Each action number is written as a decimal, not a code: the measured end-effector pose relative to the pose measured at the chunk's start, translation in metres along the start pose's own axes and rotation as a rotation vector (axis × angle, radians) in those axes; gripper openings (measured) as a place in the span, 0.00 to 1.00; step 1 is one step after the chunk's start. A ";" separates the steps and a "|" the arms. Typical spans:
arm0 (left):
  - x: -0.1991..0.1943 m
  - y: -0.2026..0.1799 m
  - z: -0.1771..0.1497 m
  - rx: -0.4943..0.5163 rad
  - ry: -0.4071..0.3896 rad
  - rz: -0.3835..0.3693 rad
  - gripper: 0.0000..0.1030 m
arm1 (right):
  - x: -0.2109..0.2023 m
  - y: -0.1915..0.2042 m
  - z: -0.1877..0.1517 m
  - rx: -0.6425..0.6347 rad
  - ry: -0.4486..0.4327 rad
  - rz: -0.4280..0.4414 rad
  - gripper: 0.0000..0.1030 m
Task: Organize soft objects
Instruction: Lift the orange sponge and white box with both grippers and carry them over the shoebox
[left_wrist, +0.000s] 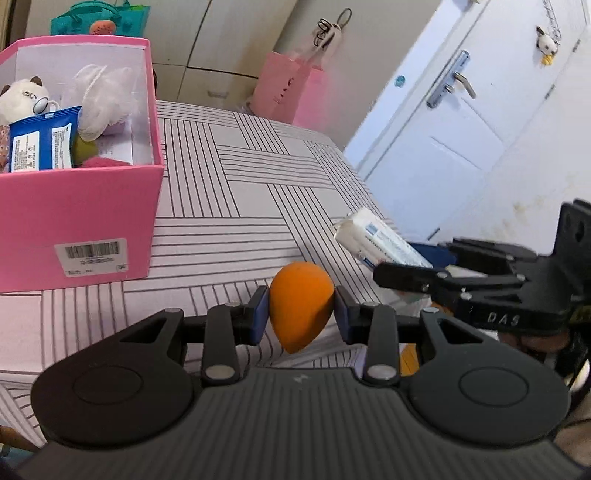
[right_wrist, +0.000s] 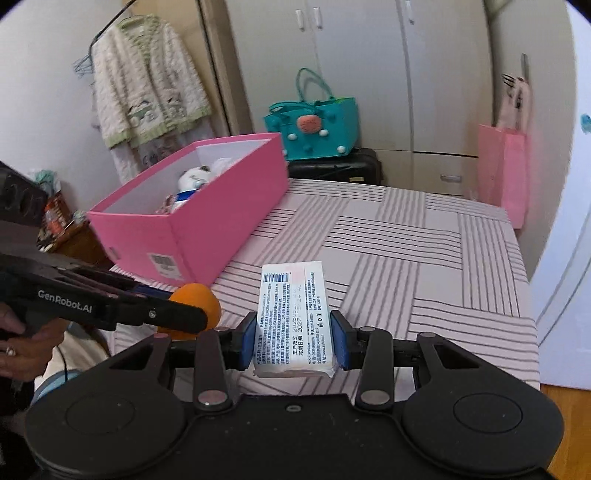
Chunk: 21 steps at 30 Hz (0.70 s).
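Observation:
My left gripper (left_wrist: 301, 310) is shut on an orange egg-shaped sponge (left_wrist: 300, 304) and holds it above the striped table (left_wrist: 236, 192). The sponge also shows in the right wrist view (right_wrist: 201, 297). My right gripper (right_wrist: 293, 339) is shut on a white tissue pack (right_wrist: 293, 317), held above the table's near edge. The pack also shows in the left wrist view (left_wrist: 380, 240), right of the sponge. A pink box (left_wrist: 85, 218) stands on the table's left; it holds a plush toy (left_wrist: 20, 98), a blue pack (left_wrist: 42, 142) and a white mesh puff (left_wrist: 103, 96).
The pink box also shows in the right wrist view (right_wrist: 229, 214). A teal bag (right_wrist: 314, 127) sits on a black case behind the table. A pink paper bag (right_wrist: 504, 170) stands by the cupboards. A white door (left_wrist: 480, 122) is to the right.

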<state>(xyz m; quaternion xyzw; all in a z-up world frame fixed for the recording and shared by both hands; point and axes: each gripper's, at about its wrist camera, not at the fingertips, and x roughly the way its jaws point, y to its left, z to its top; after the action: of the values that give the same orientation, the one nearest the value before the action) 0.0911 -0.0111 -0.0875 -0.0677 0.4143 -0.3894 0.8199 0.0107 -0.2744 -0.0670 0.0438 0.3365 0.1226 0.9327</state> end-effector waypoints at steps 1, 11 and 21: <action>-0.003 0.000 0.000 0.010 0.010 0.002 0.35 | -0.001 0.002 0.002 -0.005 0.008 0.013 0.44; -0.049 0.013 0.007 0.062 0.051 0.044 0.35 | 0.006 0.032 0.027 -0.032 0.089 0.146 0.44; -0.088 0.039 0.006 0.050 0.027 0.115 0.36 | 0.029 0.059 0.053 -0.035 0.119 0.278 0.45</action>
<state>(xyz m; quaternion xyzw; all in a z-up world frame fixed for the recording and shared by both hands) 0.0874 0.0755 -0.0454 -0.0182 0.4186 -0.3528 0.8367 0.0540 -0.2102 -0.0345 0.0666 0.3796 0.2587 0.8857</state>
